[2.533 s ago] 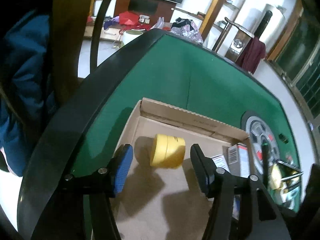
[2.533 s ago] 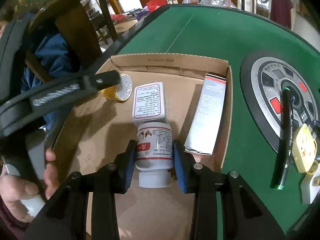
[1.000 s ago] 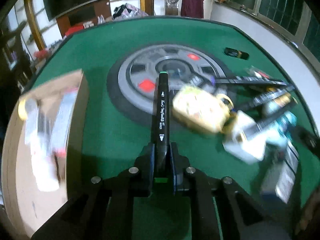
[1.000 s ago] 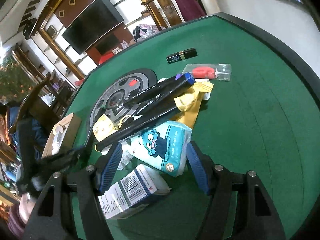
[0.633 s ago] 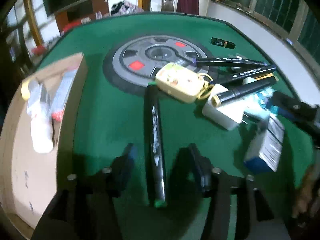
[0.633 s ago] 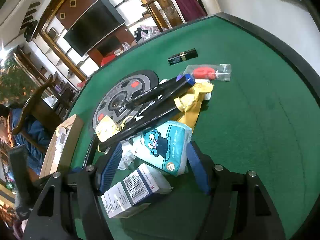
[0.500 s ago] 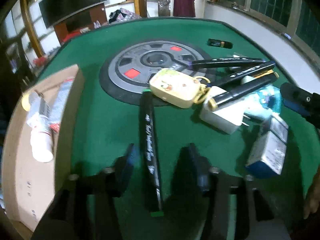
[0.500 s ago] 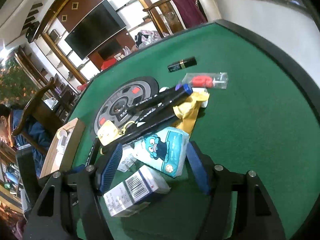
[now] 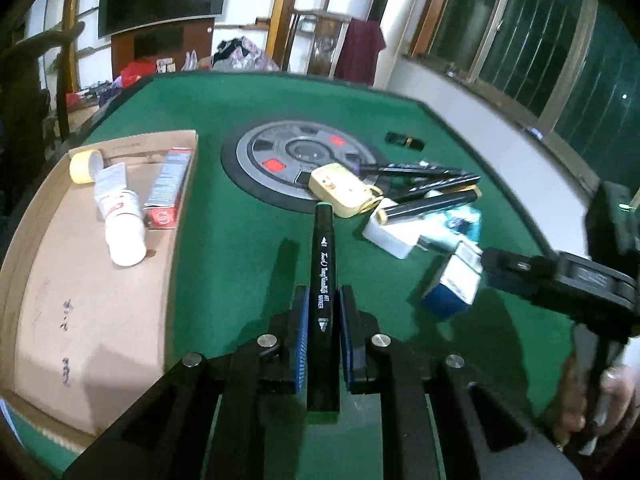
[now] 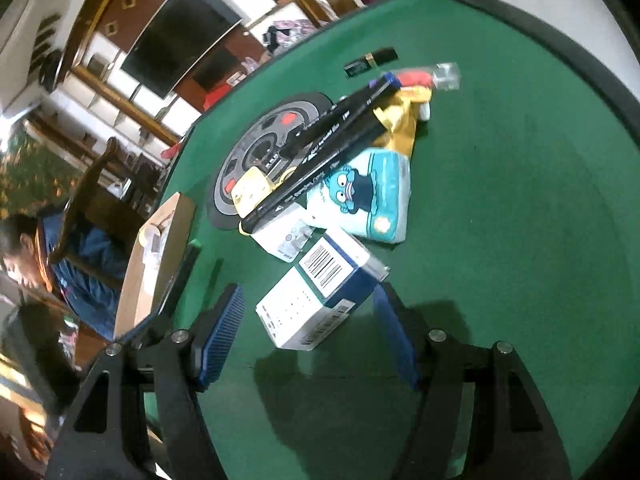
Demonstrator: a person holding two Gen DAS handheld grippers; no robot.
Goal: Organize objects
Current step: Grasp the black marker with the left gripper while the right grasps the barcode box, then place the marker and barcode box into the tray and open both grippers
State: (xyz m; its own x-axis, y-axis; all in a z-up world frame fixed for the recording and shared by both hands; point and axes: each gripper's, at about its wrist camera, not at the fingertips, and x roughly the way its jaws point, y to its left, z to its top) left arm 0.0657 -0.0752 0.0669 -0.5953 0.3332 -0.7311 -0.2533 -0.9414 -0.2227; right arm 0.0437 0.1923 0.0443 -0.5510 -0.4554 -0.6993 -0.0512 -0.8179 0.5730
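My left gripper [image 9: 324, 336] has its jaws closing tight on a black marker [image 9: 323, 264]; both pads press its barrel. The marker hangs above the green table [image 9: 240, 264], green tip pointing away. To its left lies an open cardboard box [image 9: 80, 300] holding a yellow tape roll [image 9: 85, 165], a white bottle [image 9: 120, 220] and a red-and-grey carton [image 9: 166, 188]. My right gripper [image 10: 308, 334] stands open astride a white-and-blue barcode box [image 10: 320, 296] that lies on the felt. This barcode box [image 9: 456, 280] also appears at the right of the left wrist view.
Behind the barcode box lies a pile: a tissue pack [image 10: 368, 196], a white charger [image 9: 392, 232], several black markers [image 9: 424, 176] and a yellow case [image 9: 340, 188]. A black lipstick [image 9: 405, 141] lies beyond. A round grey panel [image 9: 280, 148] sits mid-table. A person [image 10: 24, 256] sits far left.
The left gripper opened over the marker lying on the felt, then shut on it again and rose with it. The right gripper came closer to the barcode box and rolled.
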